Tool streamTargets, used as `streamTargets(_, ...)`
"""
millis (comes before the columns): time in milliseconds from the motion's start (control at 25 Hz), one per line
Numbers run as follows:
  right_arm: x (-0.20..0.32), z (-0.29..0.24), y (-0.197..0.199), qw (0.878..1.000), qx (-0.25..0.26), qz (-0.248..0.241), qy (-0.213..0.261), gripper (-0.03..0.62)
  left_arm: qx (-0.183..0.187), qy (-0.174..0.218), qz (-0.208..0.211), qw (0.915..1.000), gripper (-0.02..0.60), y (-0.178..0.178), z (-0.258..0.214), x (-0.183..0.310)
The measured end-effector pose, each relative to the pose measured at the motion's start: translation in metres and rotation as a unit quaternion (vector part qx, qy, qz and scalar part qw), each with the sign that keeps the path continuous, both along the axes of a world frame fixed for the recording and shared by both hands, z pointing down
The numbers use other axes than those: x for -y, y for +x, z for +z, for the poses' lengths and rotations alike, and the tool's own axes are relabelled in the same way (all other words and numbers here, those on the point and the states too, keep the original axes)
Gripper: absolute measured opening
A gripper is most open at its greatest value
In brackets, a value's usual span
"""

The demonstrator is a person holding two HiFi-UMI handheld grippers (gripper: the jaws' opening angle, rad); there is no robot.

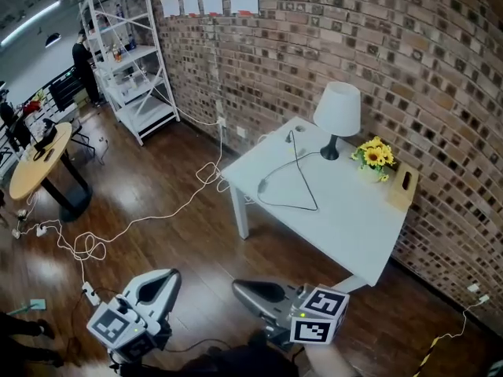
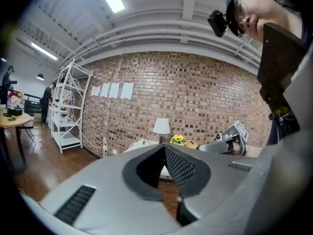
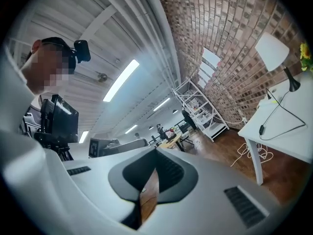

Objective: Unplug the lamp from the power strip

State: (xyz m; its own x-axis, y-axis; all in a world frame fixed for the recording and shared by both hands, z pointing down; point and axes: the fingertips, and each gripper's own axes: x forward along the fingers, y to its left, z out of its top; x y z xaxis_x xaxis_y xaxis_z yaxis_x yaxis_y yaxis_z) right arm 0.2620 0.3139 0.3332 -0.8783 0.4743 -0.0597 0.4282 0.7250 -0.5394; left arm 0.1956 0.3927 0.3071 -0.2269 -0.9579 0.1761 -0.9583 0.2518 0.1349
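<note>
Head view: left gripper at lower left of frame, right gripper at bottom centre. Both are over the wooden floor and well apart from the white table.

Left gripper, own view: jaws closed tip to tip, nothing between the pads. Only floor shows through the slit below the tips.
Right gripper, own view: same reading, jaws together and empty.

Lamp: white shade, dark stem and base. It stands upright on the far part of the tabletop, centre-right of frame, near the brick wall. Its black cord lies in a loose triangular loop across the tabletop toward the table's left edge. Where the cord ends: cannot tell.

Sunflowers sit just right of the lamp base. Wooden box is right of those, on the wall side of the table.

Floor, lower left: what looks like a white power strip, well apart from the table. A white cable snakes from that area up toward the wall.

Upper left: white shelving rack and round table.
</note>
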Motion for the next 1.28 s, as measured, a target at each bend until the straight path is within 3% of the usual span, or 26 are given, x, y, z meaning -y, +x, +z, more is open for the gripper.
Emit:
streamTargets(360, 0.006, 0.006, 0.003, 0.999, 0.011, -0.047, -0.005, -0.008, 0.005, -0.028, -0.008, 0.9996, 0.011, 0.010, 0.005, 0.024)
streamTargets(920, 0.012, 0.007, 0.005, 0.999, 0.002, -0.044, 0.011, -0.008, 0.013, -0.018, 0.028, 0.9994, 0.011, 0.013, 0.001, 0.051)
streamTargets(1280, 0.009, 0.009, -0.025, 0.999, -0.014, -0.045, 0.024, -0.008, 0.004, -0.013, 0.031, 0.9994, 0.011, -0.017, 0.007, 0.048)
